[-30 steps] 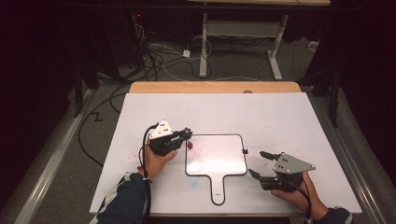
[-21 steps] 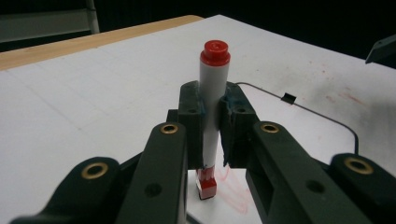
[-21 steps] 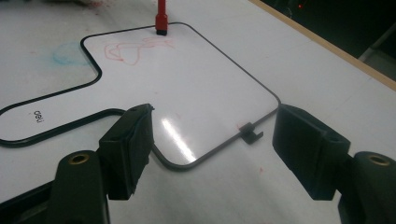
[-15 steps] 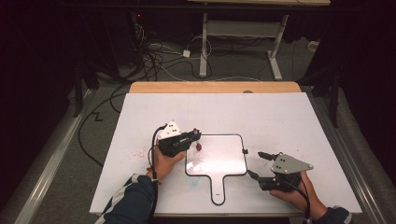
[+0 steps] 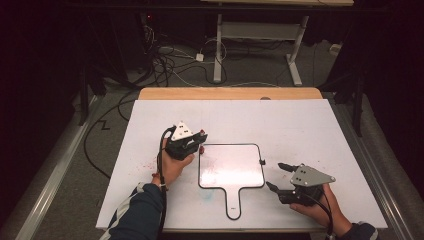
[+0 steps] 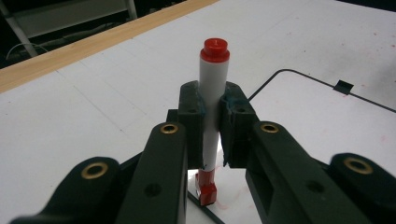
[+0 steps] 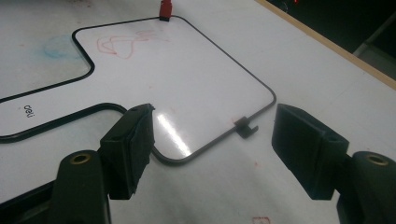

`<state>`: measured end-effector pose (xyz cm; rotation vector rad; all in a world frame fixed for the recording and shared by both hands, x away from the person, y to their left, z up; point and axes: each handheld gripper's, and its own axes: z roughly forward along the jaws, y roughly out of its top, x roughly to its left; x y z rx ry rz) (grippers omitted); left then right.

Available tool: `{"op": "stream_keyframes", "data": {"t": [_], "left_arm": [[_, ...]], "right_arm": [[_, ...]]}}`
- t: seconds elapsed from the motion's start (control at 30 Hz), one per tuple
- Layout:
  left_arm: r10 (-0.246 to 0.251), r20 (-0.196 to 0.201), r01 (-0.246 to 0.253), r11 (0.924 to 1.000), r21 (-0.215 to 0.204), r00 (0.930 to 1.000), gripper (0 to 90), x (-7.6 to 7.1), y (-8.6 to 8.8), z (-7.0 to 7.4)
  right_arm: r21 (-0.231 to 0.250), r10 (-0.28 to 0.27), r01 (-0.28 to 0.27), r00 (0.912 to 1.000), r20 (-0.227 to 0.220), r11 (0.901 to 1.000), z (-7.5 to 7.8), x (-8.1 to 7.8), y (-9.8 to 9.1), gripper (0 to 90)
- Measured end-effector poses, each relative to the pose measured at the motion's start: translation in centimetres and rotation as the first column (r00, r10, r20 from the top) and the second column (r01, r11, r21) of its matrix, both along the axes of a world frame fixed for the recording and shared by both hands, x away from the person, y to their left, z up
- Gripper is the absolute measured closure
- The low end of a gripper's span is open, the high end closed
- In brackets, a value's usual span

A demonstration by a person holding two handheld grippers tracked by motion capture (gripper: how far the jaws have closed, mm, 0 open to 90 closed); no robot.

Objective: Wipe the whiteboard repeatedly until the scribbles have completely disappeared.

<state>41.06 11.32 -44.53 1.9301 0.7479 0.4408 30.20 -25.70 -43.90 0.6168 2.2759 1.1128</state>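
Between left claw (image 6: pixel 212 135) pads, marker (image 6: pixel 212 93)

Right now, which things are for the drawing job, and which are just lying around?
For the job:
- red marker, clamped in the left gripper
- small whiteboard, with red scribbles near the marker
- right gripper, open beside the board

Just lying about:
- cables on the floor
- desk frame behind the table

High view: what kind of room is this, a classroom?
More likely a lab or workshop than a classroom. A white table holds a small whiteboard, loose cables sprawl over the floor behind it, and a bare desk frame stands in the dark.
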Motion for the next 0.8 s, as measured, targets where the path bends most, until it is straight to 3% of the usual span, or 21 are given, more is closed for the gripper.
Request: {"op": "stream_keyframes", "data": {"t": [0.17,0.27,0.47,0.57,0.73,0.8], "left_arm": [[-0.072,-0.009,0.072,0.9973,-0.015,0.9974,78.4,-1.5,-1.2,0.0],[-0.106,0.004,0.106,0.9943,0.006,0.9943,78.3,-2.3,-1.4,0.0],[-0.049,0.048,0.048,0.9987,0.018,0.9977,78.3,-1.3,-0.1,-0.3],[-0.015,0.045,0.016,0.9999,-0.007,0.9989,78.3,-0.6,0.7,-0.5],[-0.041,0.023,0.042,0.9986,-0.033,0.9989,78.3,-0.7,0.8,-0.5],[-0.061,0.003,0.061,0.9958,-0.068,0.9981,78.3,-1.0,0.8,-0.7]], "right_arm": [[-0.003,0.004,-0.004,1.0000,0.004,1.0000,0.1,-0.1,0.1,30.3],[0.004,0.004,-0.004,1.0000,0.004,1.0000,0.2,-0.1,0.0,30.3],[0.002,0.009,-0.009,1.0000,0.003,1.0000,0.1,-0.1,0.0,30.3],[0.001,0.012,-0.012,0.9999,0.006,0.9999,0.1,-0.1,0.0,30.3],[0.001,0.015,-0.015,0.9999,0.004,0.9999,0.1,0.0,0.0,30.3],[0.000,0.015,-0.015,0.9999,0.003,0.9999,0.1,-0.1,0.0,30.3]]}}
